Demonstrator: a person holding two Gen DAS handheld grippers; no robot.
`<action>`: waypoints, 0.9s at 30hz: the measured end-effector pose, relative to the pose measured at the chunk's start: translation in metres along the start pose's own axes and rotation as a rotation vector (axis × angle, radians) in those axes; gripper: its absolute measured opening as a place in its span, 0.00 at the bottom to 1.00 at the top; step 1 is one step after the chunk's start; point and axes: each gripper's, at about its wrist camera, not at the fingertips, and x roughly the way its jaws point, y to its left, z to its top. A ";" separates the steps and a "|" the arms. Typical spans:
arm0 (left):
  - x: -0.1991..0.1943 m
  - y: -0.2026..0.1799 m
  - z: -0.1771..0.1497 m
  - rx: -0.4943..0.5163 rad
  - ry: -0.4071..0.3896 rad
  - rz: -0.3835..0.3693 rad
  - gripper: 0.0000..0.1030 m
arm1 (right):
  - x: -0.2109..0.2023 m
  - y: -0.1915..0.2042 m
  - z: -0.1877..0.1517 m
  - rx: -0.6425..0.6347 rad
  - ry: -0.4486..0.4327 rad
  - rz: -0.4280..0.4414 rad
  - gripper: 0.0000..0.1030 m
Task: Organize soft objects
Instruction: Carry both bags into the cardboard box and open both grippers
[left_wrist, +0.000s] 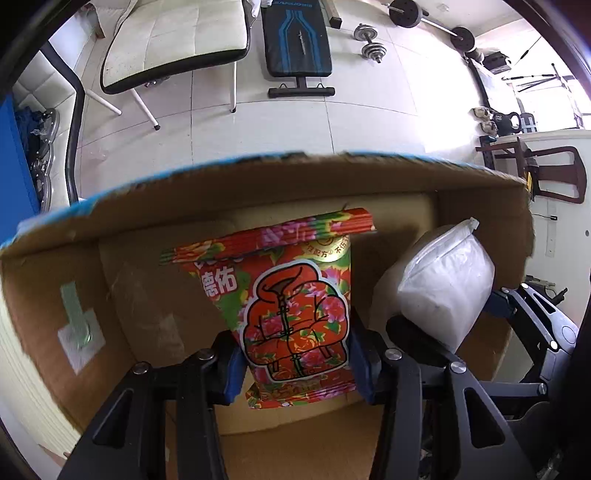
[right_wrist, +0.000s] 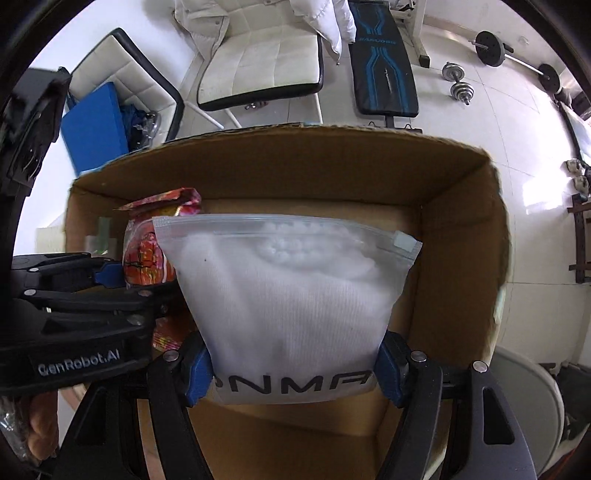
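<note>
The left gripper (left_wrist: 295, 365) is clenched on the red pack (left_wrist: 295, 314) and the right gripper (right_wrist: 293, 373) on the white bag (right_wrist: 288, 295), both held upright over the open box (right_wrist: 461, 240), side by side, probably so they can stand inside in a row

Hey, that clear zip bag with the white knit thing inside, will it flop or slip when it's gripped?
The zip bag, pinched at its lower edge by the right gripper, stands upright, so probably plump, not floppy. Its smooth plastic may slip. The soft knit filling suggests it's light.
</note>
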 end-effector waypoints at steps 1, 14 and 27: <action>0.000 0.000 0.003 -0.001 0.003 0.001 0.43 | 0.004 0.000 0.005 0.001 0.001 -0.007 0.71; -0.025 0.015 -0.006 -0.089 -0.064 0.067 0.94 | 0.009 0.007 0.024 0.027 -0.007 -0.025 0.95; -0.091 0.008 -0.088 -0.055 -0.242 0.187 0.98 | -0.047 0.020 -0.026 0.045 -0.085 -0.116 1.00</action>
